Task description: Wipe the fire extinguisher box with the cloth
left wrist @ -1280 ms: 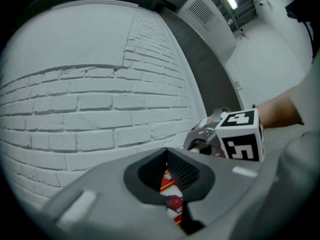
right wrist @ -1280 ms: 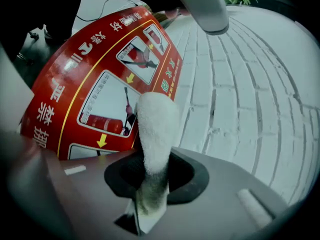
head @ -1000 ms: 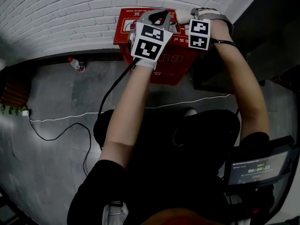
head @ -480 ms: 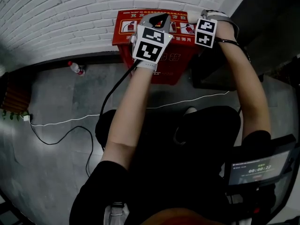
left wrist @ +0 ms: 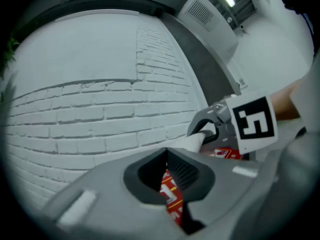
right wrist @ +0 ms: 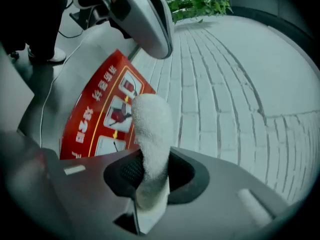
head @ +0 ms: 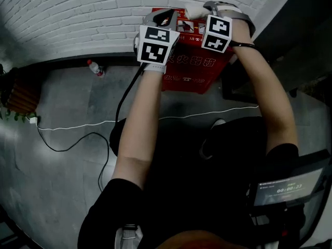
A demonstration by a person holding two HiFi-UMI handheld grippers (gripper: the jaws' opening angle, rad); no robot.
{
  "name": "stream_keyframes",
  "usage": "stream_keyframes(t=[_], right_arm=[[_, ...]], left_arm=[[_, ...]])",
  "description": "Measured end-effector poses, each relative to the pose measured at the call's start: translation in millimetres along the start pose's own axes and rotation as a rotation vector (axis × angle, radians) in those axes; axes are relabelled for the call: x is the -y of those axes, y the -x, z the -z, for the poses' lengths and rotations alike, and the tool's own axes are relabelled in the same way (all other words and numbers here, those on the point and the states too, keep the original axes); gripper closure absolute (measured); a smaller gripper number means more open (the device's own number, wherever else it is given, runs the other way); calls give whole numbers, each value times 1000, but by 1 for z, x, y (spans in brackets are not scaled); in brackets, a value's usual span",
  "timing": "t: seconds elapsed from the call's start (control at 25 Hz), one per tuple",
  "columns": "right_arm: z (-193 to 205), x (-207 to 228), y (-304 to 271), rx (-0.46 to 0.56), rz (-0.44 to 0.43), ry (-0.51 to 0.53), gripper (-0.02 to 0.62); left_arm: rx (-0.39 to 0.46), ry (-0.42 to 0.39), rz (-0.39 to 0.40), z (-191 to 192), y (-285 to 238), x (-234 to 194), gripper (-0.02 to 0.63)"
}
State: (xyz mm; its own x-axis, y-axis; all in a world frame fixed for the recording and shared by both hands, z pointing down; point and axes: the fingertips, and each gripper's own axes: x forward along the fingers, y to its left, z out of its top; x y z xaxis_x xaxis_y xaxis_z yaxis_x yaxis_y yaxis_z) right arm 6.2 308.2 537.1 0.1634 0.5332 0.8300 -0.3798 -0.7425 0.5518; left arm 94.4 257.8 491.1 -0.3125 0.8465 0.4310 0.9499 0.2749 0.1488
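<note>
The red fire extinguisher box [head: 199, 69] stands on the floor against a white brick wall [head: 78, 14]. My right gripper [head: 201, 12] is over the box's top back edge, shut on a white cloth [head: 192, 10]. In the right gripper view the cloth [right wrist: 151, 129] sticks up from my right gripper [right wrist: 150, 159] and lies against the box's printed top [right wrist: 100, 119]. My left gripper [head: 162, 18] hovers at the box's top left corner, jaws together with nothing in them. The left gripper view shows the box [left wrist: 172, 196] past my left gripper [left wrist: 167, 156].
A plastic bottle [head: 96, 68] lies by the wall to the left of the box. A white cable [head: 78, 126] and a black cable [head: 67, 149] run across the grey floor. A dark cabinet [head: 290, 40] stands right of the box. A timer screen [head: 282, 188] shows at lower right.
Both grippers have slid left along the box's top. The right gripper with the cloth went from the right corner toward the middle, and the left gripper went to the left corner.
</note>
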Motion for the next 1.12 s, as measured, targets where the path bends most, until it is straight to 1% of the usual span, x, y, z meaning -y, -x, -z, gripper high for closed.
stream_keyframes(t=[0.12, 0.24, 0.32, 0.44, 0.64, 0.8, 1.0, 1.12], right_arm=[[-51, -3, 0, 64, -4, 19, 497], [-90, -12, -8, 110, -14, 45, 497], [-108, -20, -14, 125, -22, 70, 497], [-125, -29, -24, 129, -30, 99, 497], [-141, -35, -35, 136, -48, 114, 495], [-142, -46, -40, 132, -83, 204, 508], [-132, -56, -35, 92, -87, 310, 512], [-124, -60, -31, 82, -83, 321, 512]], left_arm=[[-38, 39, -22, 14, 18, -25, 604], [-81, 28, -61, 34, 29, -50, 604], [-106, 28, -81, 45, 35, -62, 603], [-117, 34, -92, 52, 44, -72, 604], [-139, -13, -73, 58, 46, -78, 603], [-137, -28, -56, 58, 40, -78, 603], [-115, -17, -10, 49, 26, -58, 604], [-87, -29, 30, 37, 15, -40, 604]])
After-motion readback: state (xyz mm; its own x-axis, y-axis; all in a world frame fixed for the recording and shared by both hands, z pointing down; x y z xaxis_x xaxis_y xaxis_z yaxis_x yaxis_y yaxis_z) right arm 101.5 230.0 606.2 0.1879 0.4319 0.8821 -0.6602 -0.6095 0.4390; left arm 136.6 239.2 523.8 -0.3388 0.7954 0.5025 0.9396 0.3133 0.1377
